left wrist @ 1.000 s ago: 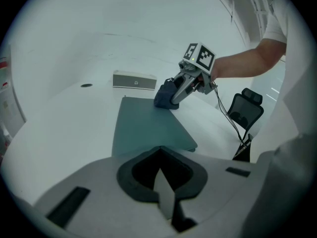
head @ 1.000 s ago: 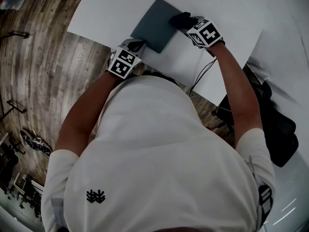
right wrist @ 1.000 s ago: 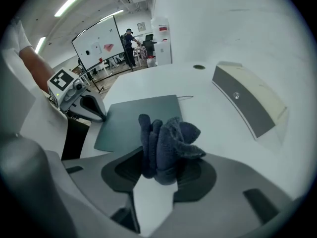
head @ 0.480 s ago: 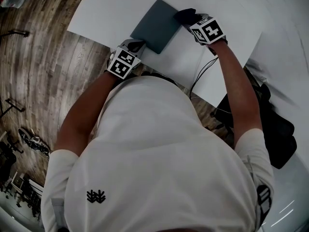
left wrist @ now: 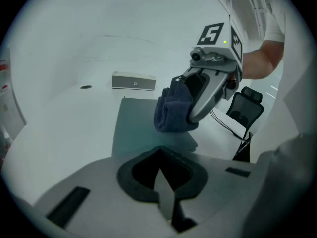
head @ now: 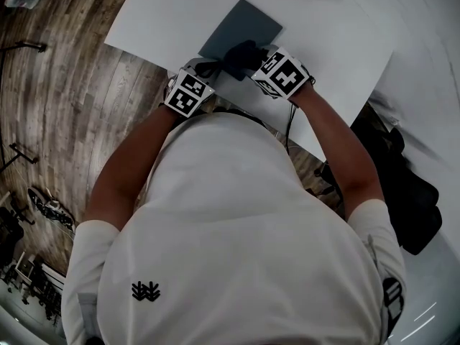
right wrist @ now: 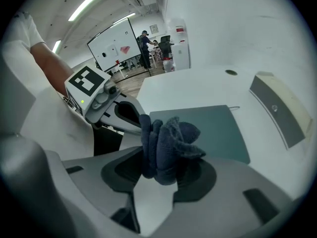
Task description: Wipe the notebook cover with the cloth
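Note:
A dark grey-green notebook [head: 244, 24] lies flat on the white table [head: 165, 13]. A dark blue cloth [head: 243, 54] is bunched in my right gripper [head: 255, 62], which is shut on it and holds it on the cover's near part. In the right gripper view the cloth [right wrist: 168, 143] fills the jaws of my right gripper [right wrist: 166, 157], with the notebook [right wrist: 213, 130] beyond. My left gripper [head: 207, 67] is shut, its tip at the notebook's near corner. The left gripper view shows my left gripper [left wrist: 159, 152] hiding the near edge of the notebook [left wrist: 138, 128], with the cloth [left wrist: 172, 110] close ahead.
A flat grey box [left wrist: 133, 81] lies on the table past the notebook, near a small round hole [left wrist: 86, 87]. A black cable [head: 289, 124] hangs off the table's near edge. A black chair [head: 406, 185] stands to the right; wooden floor [head: 65, 106] lies to the left.
My right gripper has carried the cloth from the notebook's far right edge across the cover toward me, close to the left gripper. The left gripper has stayed put.

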`<state>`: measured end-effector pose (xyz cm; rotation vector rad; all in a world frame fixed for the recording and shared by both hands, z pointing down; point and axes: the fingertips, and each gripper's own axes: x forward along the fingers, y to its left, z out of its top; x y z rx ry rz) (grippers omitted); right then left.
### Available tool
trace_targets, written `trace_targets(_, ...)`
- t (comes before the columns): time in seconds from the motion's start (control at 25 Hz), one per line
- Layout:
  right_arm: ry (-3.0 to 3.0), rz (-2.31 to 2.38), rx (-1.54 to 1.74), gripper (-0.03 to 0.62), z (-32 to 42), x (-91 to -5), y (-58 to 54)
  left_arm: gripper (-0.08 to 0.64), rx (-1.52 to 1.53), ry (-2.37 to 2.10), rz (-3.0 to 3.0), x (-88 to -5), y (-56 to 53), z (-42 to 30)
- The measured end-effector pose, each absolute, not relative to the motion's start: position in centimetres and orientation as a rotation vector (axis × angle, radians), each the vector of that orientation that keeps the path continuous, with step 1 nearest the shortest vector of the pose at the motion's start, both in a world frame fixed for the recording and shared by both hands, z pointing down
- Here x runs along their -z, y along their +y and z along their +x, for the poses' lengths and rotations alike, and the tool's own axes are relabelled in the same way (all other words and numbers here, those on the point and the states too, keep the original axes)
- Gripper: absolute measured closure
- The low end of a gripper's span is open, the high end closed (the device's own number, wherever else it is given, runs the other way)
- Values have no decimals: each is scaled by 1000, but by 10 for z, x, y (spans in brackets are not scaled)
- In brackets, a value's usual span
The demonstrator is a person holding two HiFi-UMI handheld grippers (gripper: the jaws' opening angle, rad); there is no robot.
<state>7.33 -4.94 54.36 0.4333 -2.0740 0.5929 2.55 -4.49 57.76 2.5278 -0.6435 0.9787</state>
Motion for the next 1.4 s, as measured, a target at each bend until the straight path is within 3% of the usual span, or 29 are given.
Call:
trace_targets(0.36,-2058,362,-614,425,61,-561,-50,554,-973,-655,2550,-576,-46,27)
trace_targets(1.16,-1944,678,-632,425,164,-566,-177,554,-974,-627,2559,-576,-45,28)
trace_targets(1.4,-1950,707,-611,426,162,-554,-173,554,-977,-617,2562,-575,-44,31)
